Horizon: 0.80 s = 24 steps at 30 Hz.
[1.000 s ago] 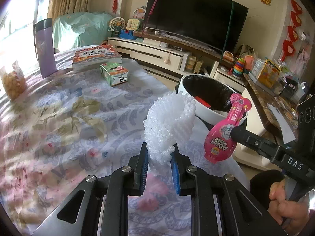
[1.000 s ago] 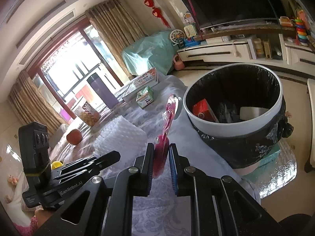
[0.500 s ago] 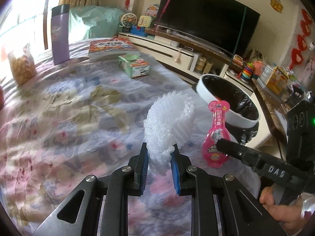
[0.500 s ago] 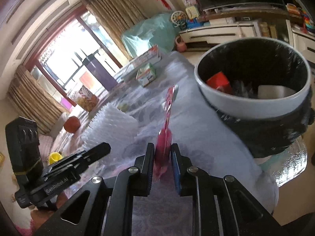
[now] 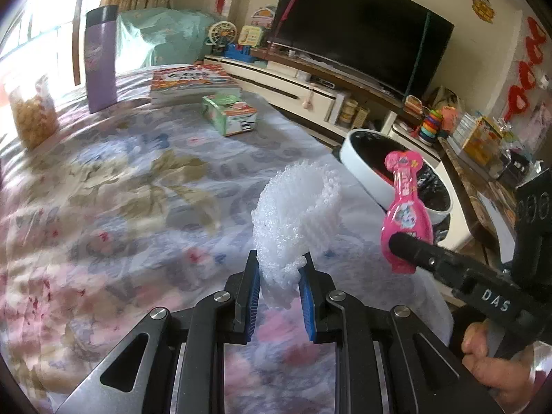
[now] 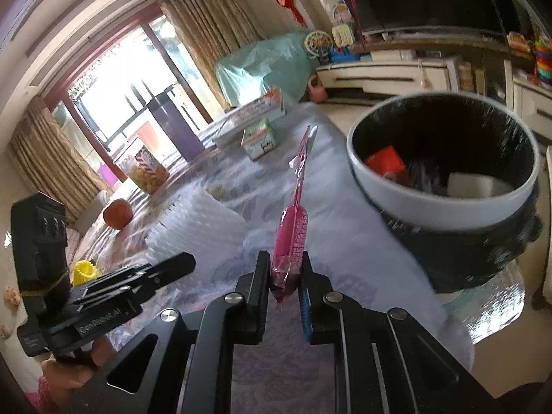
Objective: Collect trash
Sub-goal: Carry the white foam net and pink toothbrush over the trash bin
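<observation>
Above a floral-clothed bench (image 5: 120, 207), the left gripper (image 5: 277, 286) clamps white foam netting (image 5: 296, 214) while the right gripper (image 6: 284, 276) pinches a pink wrapper (image 6: 291, 231) near the black-lined trash bin (image 6: 414, 207).

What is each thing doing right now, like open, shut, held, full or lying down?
Left hand-held gripper: shut on the white foam net.
White foam net: held, off the table.
Right hand-held gripper: shut on the pink wrapper.
Pink wrapper: held upright, edge-on.
Trash bin: open, black-lined, some trash inside.
Green carton: lying on the table.
Book: closed, lying flat.
Purple flask: standing, capped.
</observation>
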Each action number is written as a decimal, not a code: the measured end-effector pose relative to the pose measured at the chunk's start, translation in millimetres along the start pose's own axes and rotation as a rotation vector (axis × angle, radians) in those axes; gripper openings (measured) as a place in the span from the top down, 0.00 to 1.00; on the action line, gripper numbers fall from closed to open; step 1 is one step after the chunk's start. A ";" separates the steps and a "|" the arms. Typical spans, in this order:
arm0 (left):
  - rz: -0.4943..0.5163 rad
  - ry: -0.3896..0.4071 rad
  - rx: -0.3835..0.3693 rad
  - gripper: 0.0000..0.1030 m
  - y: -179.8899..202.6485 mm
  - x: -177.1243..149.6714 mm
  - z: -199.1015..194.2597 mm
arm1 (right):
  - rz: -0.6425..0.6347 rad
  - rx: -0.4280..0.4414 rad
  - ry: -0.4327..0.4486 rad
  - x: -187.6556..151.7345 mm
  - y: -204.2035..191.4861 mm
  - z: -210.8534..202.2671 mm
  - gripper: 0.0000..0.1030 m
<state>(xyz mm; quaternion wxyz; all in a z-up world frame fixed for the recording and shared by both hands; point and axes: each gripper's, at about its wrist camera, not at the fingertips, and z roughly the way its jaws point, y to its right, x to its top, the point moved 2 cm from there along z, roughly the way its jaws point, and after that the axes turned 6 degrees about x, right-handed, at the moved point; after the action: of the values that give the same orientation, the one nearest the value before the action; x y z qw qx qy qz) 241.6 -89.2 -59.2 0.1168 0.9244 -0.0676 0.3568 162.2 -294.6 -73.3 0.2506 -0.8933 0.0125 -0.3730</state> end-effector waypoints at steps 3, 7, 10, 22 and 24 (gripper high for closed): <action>0.022 0.003 -0.007 0.81 9.8 3.2 0.5 | -0.007 -0.013 0.016 4.4 3.0 -8.4 0.85; 0.051 0.007 -0.020 0.81 22.8 8.2 1.7 | -0.004 -0.029 0.039 10.5 11.4 -20.4 0.85; 0.073 0.010 -0.028 0.81 32.2 12.6 3.3 | 0.002 -0.044 0.054 14.1 17.7 -28.2 0.85; 0.136 0.017 -0.053 0.81 65.4 27.0 12.5 | 0.035 -0.092 0.094 23.4 45.8 -53.4 0.85; 0.142 0.019 -0.055 0.81 69.0 29.4 13.9 | 0.037 -0.095 0.097 24.9 48.9 -55.5 0.85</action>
<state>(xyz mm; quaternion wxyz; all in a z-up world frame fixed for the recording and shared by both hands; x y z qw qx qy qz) 257.9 -160.5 -37.7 0.1172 0.9104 -0.1415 0.3708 150.9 -366.8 -46.2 0.2138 -0.8846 0.0587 -0.4104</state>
